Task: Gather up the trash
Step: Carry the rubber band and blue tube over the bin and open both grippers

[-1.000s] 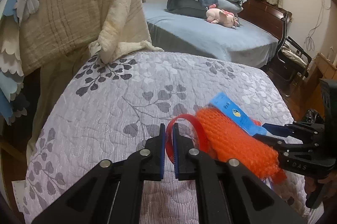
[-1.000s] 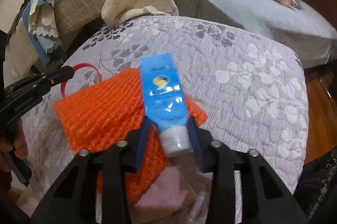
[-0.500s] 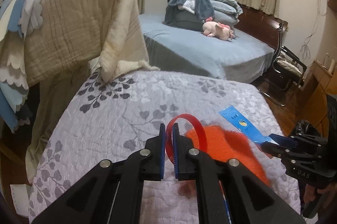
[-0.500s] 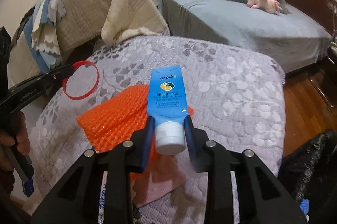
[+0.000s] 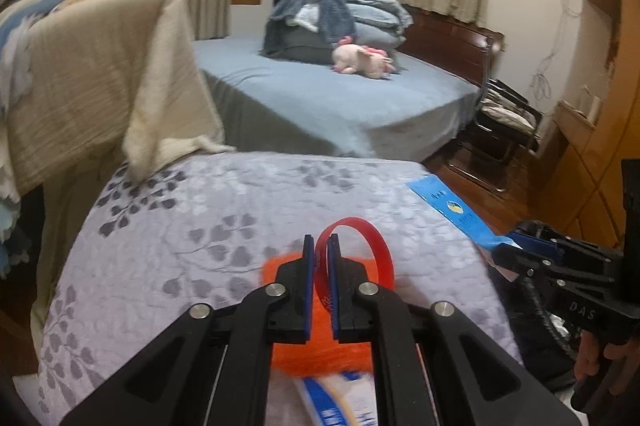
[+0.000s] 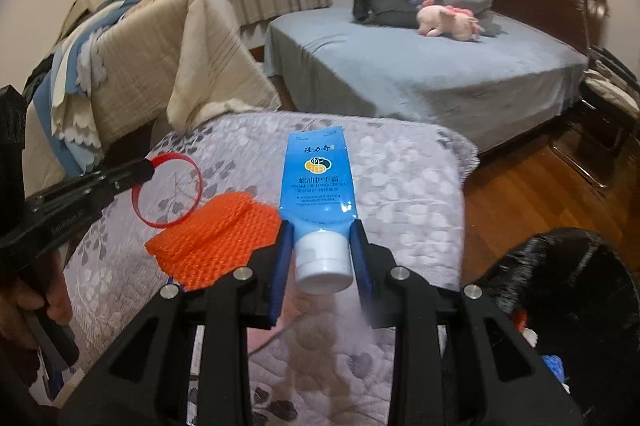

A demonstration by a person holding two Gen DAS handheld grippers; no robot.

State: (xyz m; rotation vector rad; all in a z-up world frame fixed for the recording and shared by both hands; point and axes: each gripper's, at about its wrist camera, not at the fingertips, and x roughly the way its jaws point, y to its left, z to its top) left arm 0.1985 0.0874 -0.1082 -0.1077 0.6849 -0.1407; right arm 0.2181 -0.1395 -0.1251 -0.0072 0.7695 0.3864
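My left gripper [image 5: 319,246] is shut on a red plastic ring [image 5: 370,238] and holds it above the quilted bed; the ring also shows in the right wrist view [image 6: 167,189]. My right gripper [image 6: 320,230] is shut on a blue hand-cream tube [image 6: 317,178] with a white cap, lifted off the bed; the tube shows at the right in the left wrist view [image 5: 452,210]. An orange mesh net [image 6: 216,238] lies on the quilt below both, also seen under my left gripper [image 5: 316,358]. A black trash bag [image 6: 560,290] stands open at the lower right.
The grey leaf-patterned quilt [image 5: 180,226] covers the near bed. A beige blanket [image 5: 100,66] hangs at the left. A blue bed [image 6: 420,74] with a pink plush toy [image 6: 448,22] lies beyond. Wooden floor [image 6: 520,186] and a chair [image 5: 504,118] are to the right. A blue-white packet [image 5: 340,402] lies near the front edge.
Both grippers have risen away from the quilt with their items. The orange net has dropped back flat on the bed. The trash bag has come into the right wrist view.
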